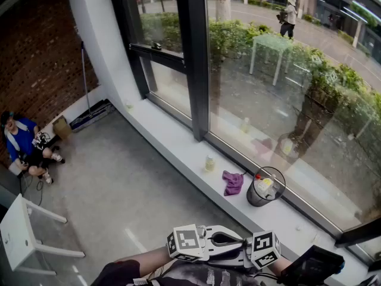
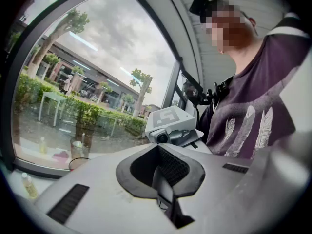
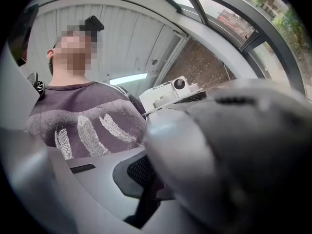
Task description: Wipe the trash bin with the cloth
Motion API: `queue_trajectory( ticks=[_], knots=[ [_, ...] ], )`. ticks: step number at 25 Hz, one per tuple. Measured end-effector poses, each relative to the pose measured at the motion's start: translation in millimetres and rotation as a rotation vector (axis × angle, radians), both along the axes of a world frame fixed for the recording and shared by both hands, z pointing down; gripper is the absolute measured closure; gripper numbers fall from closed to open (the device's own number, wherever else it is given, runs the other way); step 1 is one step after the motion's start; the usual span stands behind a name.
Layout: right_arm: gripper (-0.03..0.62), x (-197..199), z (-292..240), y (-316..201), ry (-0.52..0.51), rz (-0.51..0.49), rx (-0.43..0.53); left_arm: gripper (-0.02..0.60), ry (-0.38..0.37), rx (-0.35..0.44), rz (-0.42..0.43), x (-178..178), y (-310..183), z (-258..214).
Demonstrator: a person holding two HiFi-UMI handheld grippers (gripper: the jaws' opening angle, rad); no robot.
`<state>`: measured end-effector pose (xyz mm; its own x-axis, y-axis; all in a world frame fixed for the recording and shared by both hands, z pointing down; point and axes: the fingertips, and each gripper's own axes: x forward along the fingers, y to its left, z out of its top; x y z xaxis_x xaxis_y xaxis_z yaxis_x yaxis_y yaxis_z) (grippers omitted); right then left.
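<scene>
Both clenched on nothing: left gripper (image 2: 163, 178), right gripper (image 3: 148, 182)
Window ledge (image 1: 181, 148) carries the trash bin (image 1: 265, 187), purple cloth (image 1: 233, 182) just left of the bin, untouched; grippers sit nose to nose well short of the bin, guessing a ready pose.

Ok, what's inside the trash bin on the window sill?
The trash bin holds a pale item, yellowish-white, near its top; what it is cannot be told. The bin's dark wall hides anything lower down. The purple cloth lies outside, beside it.
</scene>
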<state>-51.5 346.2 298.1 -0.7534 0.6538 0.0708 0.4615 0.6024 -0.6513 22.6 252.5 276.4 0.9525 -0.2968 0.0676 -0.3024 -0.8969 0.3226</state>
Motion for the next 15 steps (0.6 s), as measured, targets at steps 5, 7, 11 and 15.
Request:
queue_trajectory(
  ticks=[5, 7, 11, 15],
  knots=[
    [0.595, 25, 1, -49, -0.072, 0.111, -0.020, 0.601, -0.103, 0.066, 0.043, 36, -39, 5],
    [0.595, 36, -1, -66, -0.105, 0.110, -0.044, 0.601, -0.156, 0.105, -0.010, 45, -56, 5],
    [0.595, 49, -6, -115, -0.179, 0.047, -0.095, 0.600, -0.181, 0.091, -0.295, 28, -109, 3],
    [0.595, 47, -3, -140, -0.201, 0.046, -0.099, 0.600, -0.247, 0.097, -0.496, -13, -118, -2]
  ],
)
